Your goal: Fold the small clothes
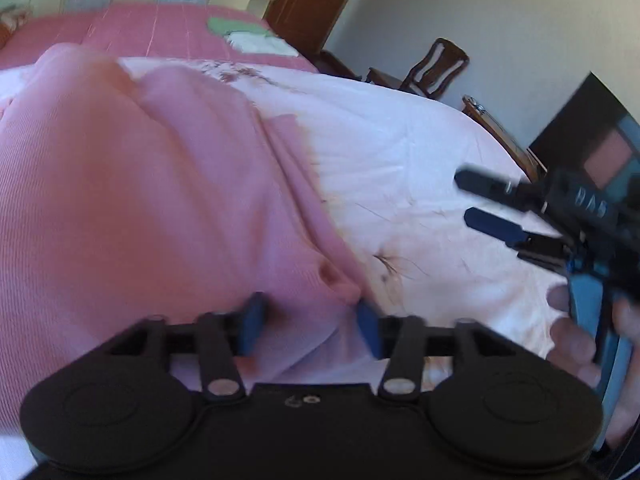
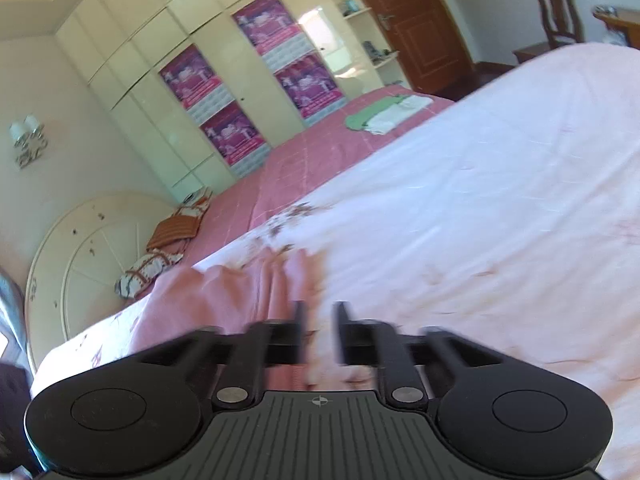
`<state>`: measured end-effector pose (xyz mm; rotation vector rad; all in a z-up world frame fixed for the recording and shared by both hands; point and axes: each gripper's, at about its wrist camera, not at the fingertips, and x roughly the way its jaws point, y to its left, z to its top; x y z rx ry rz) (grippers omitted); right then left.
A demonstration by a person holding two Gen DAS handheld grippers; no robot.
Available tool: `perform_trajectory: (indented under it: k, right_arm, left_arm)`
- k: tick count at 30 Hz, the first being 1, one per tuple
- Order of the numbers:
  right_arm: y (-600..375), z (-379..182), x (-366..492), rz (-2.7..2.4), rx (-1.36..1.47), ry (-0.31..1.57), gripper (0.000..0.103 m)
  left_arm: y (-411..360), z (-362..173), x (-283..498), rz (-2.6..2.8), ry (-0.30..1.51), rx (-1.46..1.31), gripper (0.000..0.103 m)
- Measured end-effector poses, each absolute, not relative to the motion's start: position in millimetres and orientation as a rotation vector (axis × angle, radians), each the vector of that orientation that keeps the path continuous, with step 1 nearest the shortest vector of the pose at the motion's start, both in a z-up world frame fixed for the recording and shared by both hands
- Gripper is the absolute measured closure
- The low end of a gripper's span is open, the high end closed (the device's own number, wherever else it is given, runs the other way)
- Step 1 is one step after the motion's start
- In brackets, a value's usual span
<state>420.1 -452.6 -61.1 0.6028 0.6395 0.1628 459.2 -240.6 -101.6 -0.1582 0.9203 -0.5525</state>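
1. Nearest the left wrist camera: left gripper [image 1: 310, 326], jaws spread wide, blue fingertips [image 1: 253, 320] either side of a puckered ridge of the pink garment [image 1: 140, 208]. Fabric sits in the gap, but nothing is pinched.
2. Pink garment is a ribbed knit, rumpled, lying on the pale quilt [image 1: 420, 160] at the near end of the bed. Its creased edge runs diagonally up from the left fingertips.
3. Right gripper [image 1: 464, 198] enters from the right in the left view, above the quilt and clear of the garment. Jaws part open, holding nothing.
4. Right wrist view: right gripper points at the garment's bunched edge [image 2: 280, 280], with cloth in front of the fingers. Frame is motion-blurred, so contact cannot be confirmed.
5. Judgement: step in hand is taking hold of the garment to spread or fold it; task looks early, cloth not yet flat.
6. To do it well: close the left on a single layer at the ridge, bring the right to a matching edge point, and tension evenly before folding.
7. Risk: catching the quilt along with the knit.
8. Far off: folded green and white cloths [image 2: 384, 114] on the pink bedspread [image 2: 304, 168].
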Motion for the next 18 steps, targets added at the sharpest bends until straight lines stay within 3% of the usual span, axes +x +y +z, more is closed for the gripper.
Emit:
perform_trajectory:
  k: [1, 4, 6, 9, 18]
  right_arm:
    - [-461, -59, 415, 0.16, 0.608, 0.618, 0.031]
    - [-468, -53, 407, 0.251, 0.625, 0.607, 0.031]
    - [-463, -51, 406, 0.327, 0.637, 0.606, 0.051]
    - [-444, -54, 415, 0.418, 0.647, 0.631, 0.058]
    - [-380, -83, 460, 0.477, 0.553, 0.785, 0.059]
  left_arm:
    - [-239, -94, 449, -0.572, 0.897, -0.146, 0.035]
    - [-205, -67, 442, -0.573, 0.805, -0.2, 0.034]
    - [-179, -54, 450, -0.459, 0.736, -0.173, 0.034]
    - [-141, -54, 472, -0.27, 0.716, -0.139, 0.036]
    - [-101, -89, 500, -0.183, 0.823, -0.194, 0.041]
